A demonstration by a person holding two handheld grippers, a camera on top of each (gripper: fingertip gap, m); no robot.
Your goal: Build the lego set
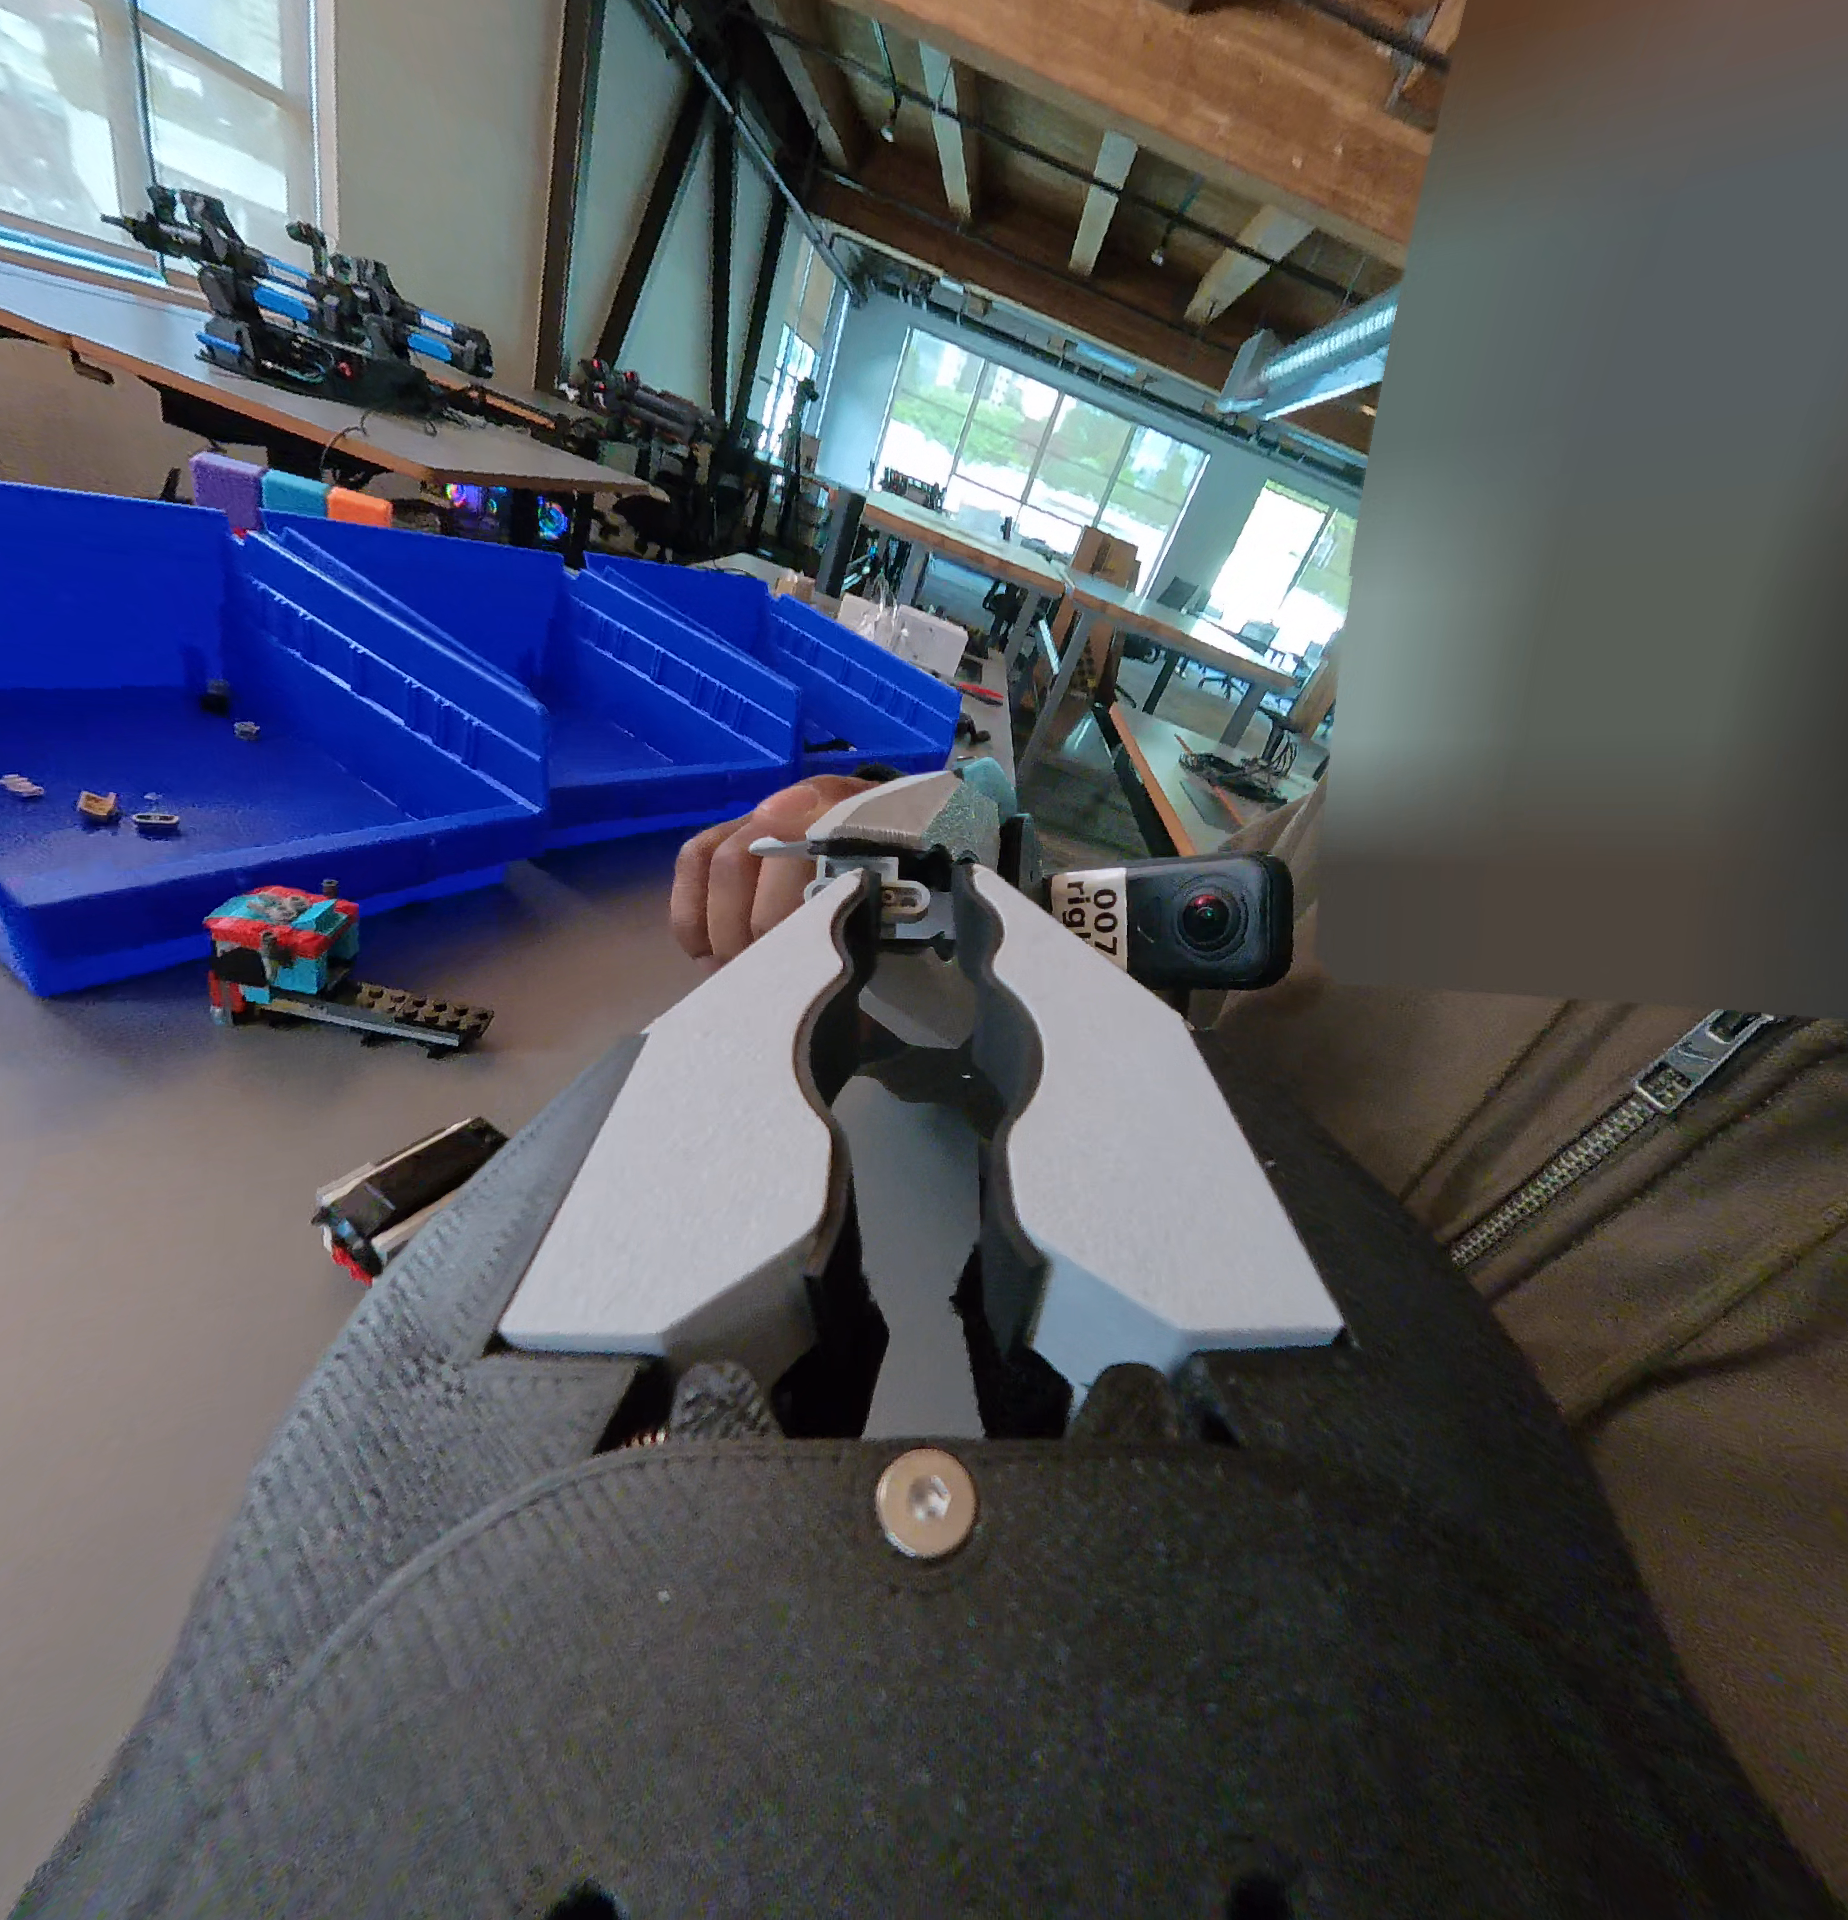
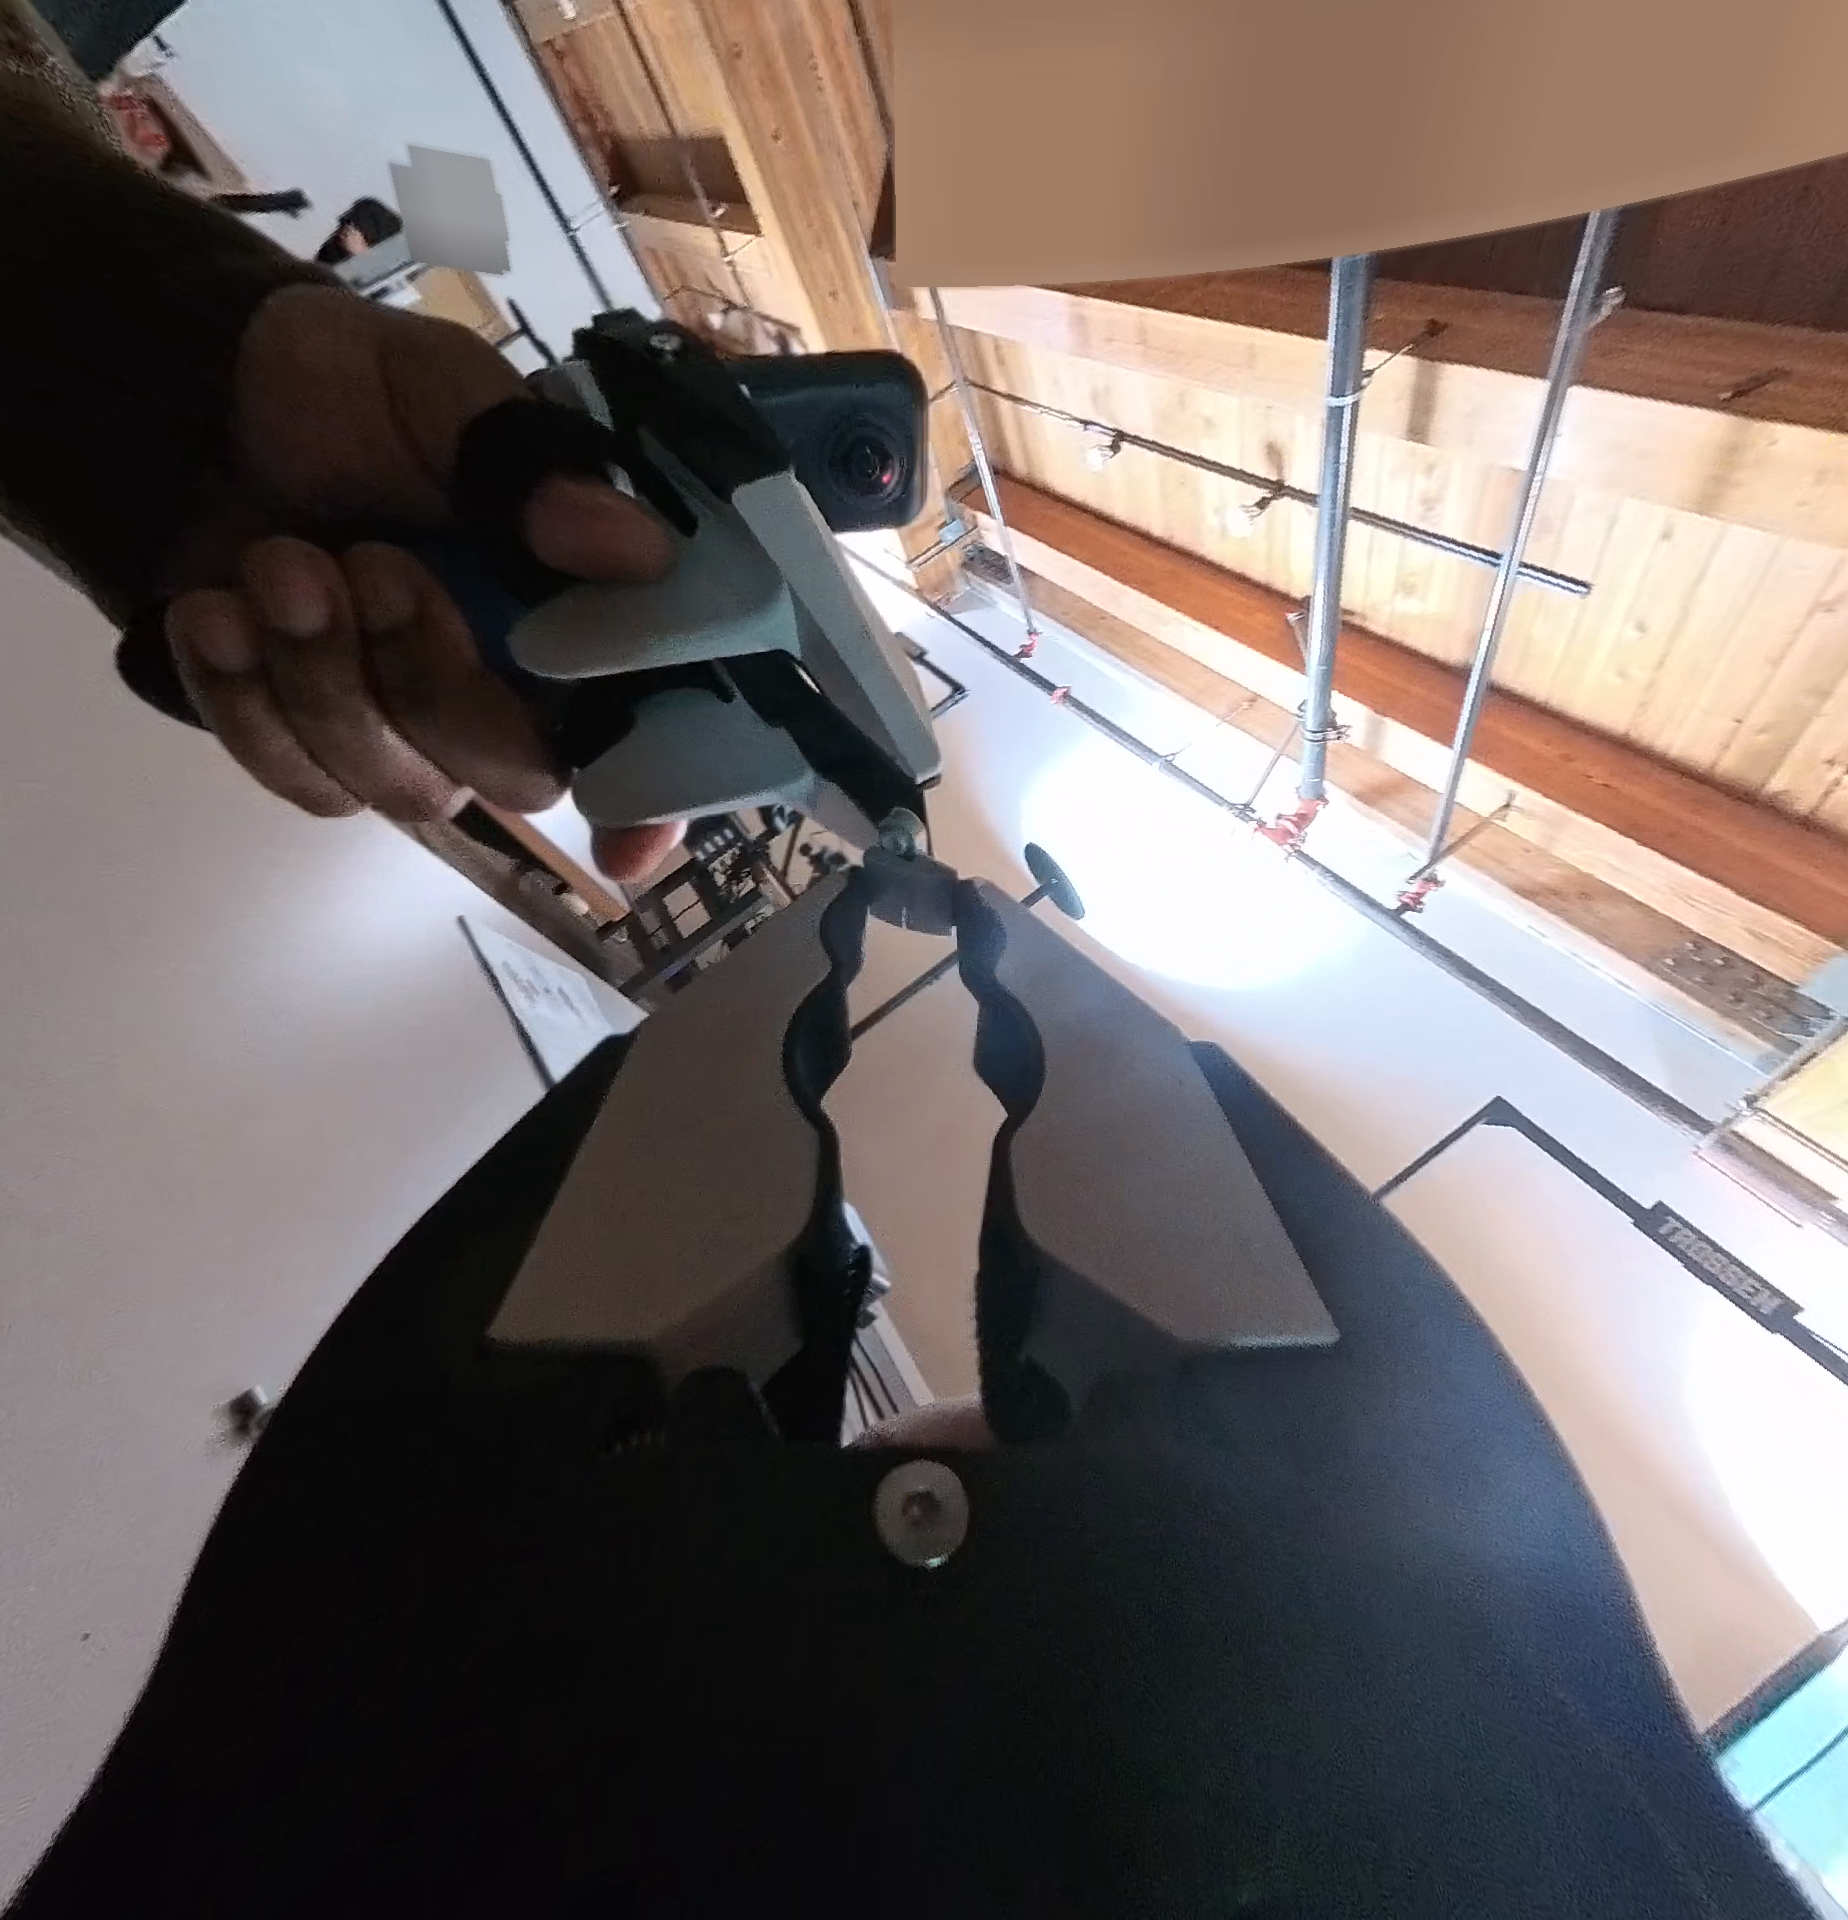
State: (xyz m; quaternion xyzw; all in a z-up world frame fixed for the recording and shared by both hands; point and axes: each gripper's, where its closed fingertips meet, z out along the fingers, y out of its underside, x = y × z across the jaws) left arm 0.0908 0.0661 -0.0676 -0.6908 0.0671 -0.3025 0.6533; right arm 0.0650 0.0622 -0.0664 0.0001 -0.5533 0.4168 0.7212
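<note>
Both grippers are raised off the table and meet at a small grey toy-brick assembly (image 1: 899, 909). My left gripper (image 1: 904, 883) is shut on its near part, with both fingertips pressed against it. The right gripper (image 1: 878, 831), held by a hand (image 1: 733, 883), comes from the far side and clamps the top of the assembly; a thin grey pin (image 1: 774, 848) sticks out to the left. In the right wrist view, which points up at the ceiling, my right gripper (image 2: 909, 899) is shut on the grey assembly (image 2: 915, 902). The left gripper (image 2: 858, 800) reaches it from the upper left.
Several blue bins (image 1: 463, 717) stand at the left on the grey table (image 1: 172, 1299), the nearest with a few small parts. A multicoloured brick model (image 1: 286, 945) and a black piece (image 1: 400, 1195) lie near. A person's jacket (image 1: 1626, 1299) is at the right. Less than 4 cm separates the two grippers' tips. From either gripper's tips it is about 20 cm to the black piece (image 1: 400, 1195).
</note>
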